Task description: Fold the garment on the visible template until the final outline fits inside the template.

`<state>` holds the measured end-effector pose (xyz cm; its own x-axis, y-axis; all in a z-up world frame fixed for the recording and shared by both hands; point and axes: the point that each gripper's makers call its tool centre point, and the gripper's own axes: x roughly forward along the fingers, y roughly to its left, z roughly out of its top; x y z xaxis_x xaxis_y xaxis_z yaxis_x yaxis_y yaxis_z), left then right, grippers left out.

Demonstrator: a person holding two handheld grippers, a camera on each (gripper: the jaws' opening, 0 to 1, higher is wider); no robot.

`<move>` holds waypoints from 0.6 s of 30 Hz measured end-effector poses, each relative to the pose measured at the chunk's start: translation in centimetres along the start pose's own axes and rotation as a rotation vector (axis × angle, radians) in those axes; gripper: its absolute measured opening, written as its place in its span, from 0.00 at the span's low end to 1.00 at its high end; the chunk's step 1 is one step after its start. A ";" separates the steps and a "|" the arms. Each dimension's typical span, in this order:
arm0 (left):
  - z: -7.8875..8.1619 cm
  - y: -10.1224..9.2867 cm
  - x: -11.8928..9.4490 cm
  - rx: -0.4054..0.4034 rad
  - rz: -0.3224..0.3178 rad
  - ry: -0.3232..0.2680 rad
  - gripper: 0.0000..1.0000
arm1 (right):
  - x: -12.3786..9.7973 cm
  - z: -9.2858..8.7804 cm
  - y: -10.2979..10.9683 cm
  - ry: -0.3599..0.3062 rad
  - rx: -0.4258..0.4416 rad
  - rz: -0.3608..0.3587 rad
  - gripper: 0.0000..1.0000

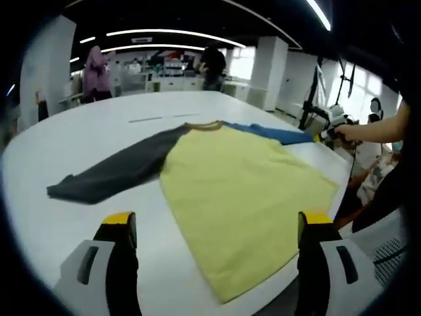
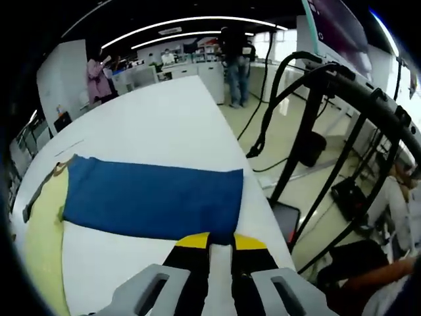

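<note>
A long-sleeved shirt lies flat on the white table (image 1: 79,131). Its yellow body (image 1: 243,197) reaches the near table edge, and the grey sleeve (image 1: 118,174) is spread out to the left. My left gripper (image 1: 218,218) hovers open over the yellow hem area, with nothing between its jaws. The blue sleeve (image 2: 151,201) stretches straight out towards the table's side edge. My right gripper (image 2: 222,241) has its jaws closed together on the sleeve's cuff edge. In the left gripper view, the right gripper (image 1: 329,133) sits at the tip of the blue sleeve (image 1: 276,133), held by a hand.
Thin grey tape marks (image 1: 154,118) lie on the table beyond the collar. A black stand with cables (image 2: 309,125) rises just off the table edge on the right. A chair (image 1: 388,243) stands near the table's corner. People stand far back by the counters.
</note>
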<state>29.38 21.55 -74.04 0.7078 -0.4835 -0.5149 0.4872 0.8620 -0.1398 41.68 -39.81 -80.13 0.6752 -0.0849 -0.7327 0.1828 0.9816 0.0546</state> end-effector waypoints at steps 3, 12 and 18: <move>-0.1 0.0 0.0 0.004 -0.001 0.007 0.98 | -0.1 0.1 0.1 -0.005 0.007 -0.002 0.01; -0.2 -0.1 -0.1 0.002 0.002 0.009 0.98 | -0.7 -0.5 0.2 0.006 0.018 -0.001 0.00; -0.3 -0.1 -0.1 0.000 0.002 0.011 0.98 | -1.4 -1.2 0.4 0.023 0.034 -0.002 0.00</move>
<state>29.09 21.52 -74.20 0.7036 -0.4798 -0.5242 0.4855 0.8632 -0.1384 39.99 -39.08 -79.93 0.6584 -0.0827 -0.7481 0.2087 0.9750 0.0759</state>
